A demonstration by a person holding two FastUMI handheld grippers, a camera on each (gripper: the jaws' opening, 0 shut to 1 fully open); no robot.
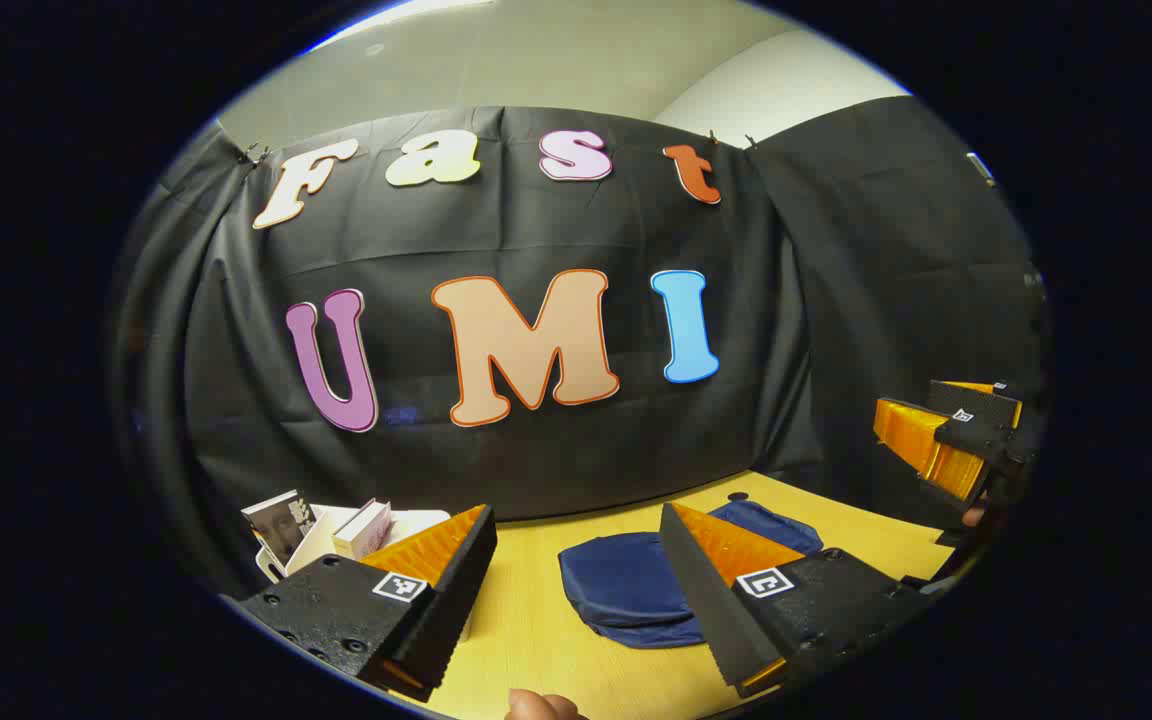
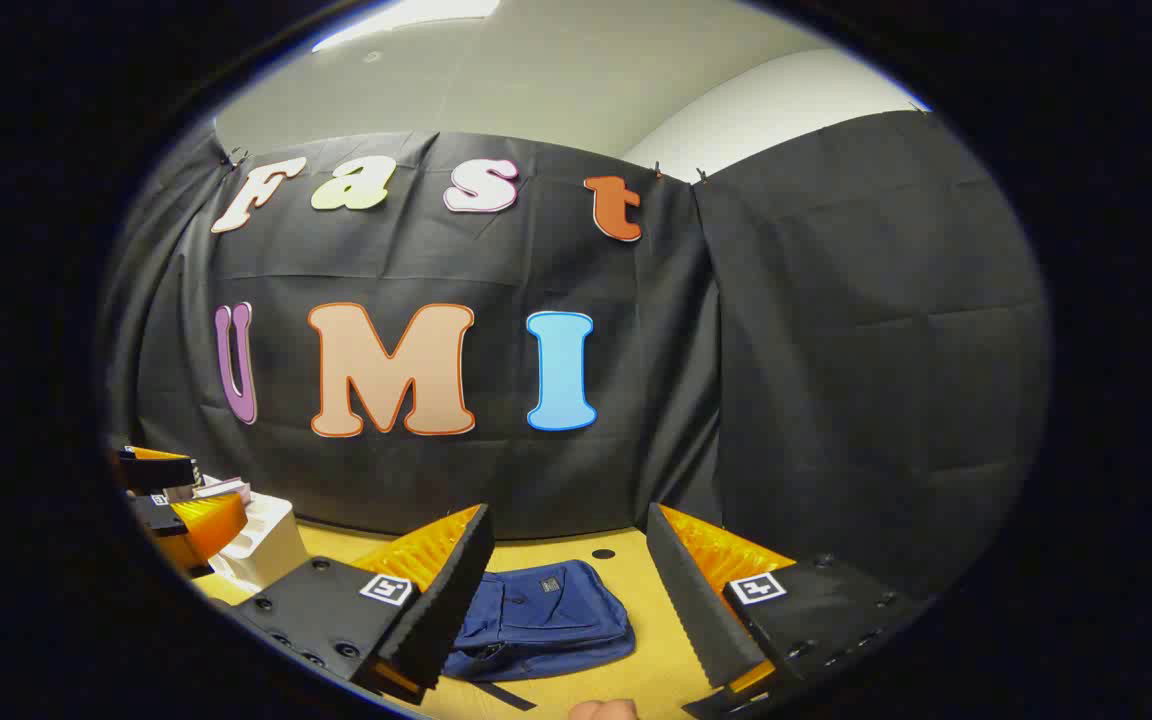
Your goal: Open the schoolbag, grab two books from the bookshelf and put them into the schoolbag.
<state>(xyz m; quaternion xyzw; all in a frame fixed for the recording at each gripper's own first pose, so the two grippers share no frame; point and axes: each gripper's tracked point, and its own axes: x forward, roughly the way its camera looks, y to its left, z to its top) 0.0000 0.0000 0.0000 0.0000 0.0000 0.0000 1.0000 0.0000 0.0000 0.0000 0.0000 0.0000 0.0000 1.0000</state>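
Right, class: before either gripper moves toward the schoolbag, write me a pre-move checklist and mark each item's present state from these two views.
1. Left gripper open, holding nothing: ok.
2. Right gripper open, holding nothing: ok.
3. Schoolbag lying flat on the table, ahead of both grippers: ok.
4. Schoolbag already opened: cannot tell; no open zip shows.
5. Books standing in the white bookshelf, none taken yet: ok.
6. Grippers apart from each other: ok.

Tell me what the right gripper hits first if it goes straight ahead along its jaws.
Probably the blue schoolbag, lying flat on the table between the open jaws of the right gripper; depth is uncertain.
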